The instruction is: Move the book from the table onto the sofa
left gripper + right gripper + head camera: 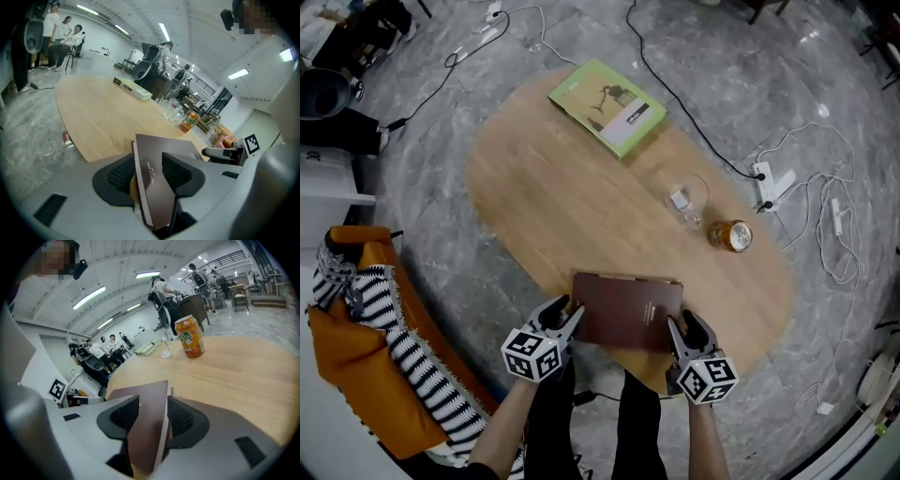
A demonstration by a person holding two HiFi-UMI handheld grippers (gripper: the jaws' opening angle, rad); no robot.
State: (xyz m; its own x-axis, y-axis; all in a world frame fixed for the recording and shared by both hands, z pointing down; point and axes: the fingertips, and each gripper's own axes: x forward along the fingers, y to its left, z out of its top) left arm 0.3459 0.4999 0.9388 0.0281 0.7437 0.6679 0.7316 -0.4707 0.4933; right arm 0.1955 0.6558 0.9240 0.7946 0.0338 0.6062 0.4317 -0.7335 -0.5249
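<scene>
a thin, rectangular book point(628, 309) with a smooth maroon cover is lying flat at the near edge of the oval, pale wooden table point(534, 197). the left gripper point(567, 311) is straddling its left edge and the right gripper point(684, 323) its right edge. each pair of ribbed black jaws is standing apart around the book, released rather than clamped. farther along the table a glossy green book point(607, 106), a clear glass point(687, 199) and a round orange can point(730, 234) are sitting. an orange sofa point(347, 370) under a striped cloth point(422, 375) is standing left of the table, on the grey marbled floor point(422, 234).
</scene>
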